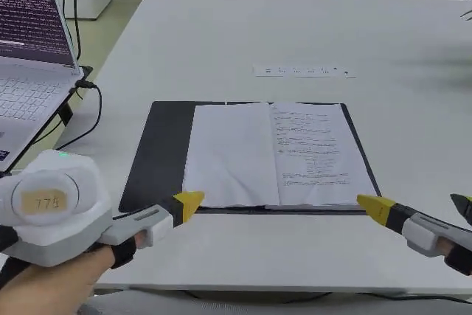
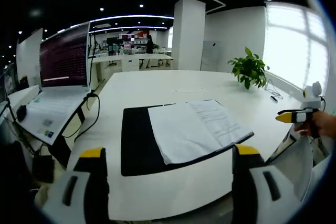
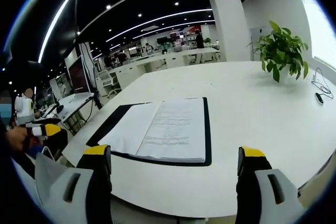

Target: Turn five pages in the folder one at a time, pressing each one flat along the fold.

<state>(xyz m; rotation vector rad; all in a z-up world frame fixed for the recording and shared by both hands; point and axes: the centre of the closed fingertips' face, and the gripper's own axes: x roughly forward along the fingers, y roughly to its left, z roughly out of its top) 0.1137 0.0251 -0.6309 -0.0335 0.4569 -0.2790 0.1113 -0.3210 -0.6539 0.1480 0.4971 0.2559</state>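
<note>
While the tabletop point(image 1: 221, 35) bears the open folder point(image 1: 158, 153) just ahead, fold running straight away, the printed page point(image 1: 313, 153) lies ahead-left of the right hand-held gripper point(image 3: 174, 151), farther from the left hand-held gripper point(image 2: 170, 153); both have jaws apart, empty.

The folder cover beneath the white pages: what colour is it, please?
Black folder cover, clearest in the head view.

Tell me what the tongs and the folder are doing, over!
Left tongs open, right tongs open, both short of the folder. It lies open, flat on the table. Laptop stands apart, off left.
</note>
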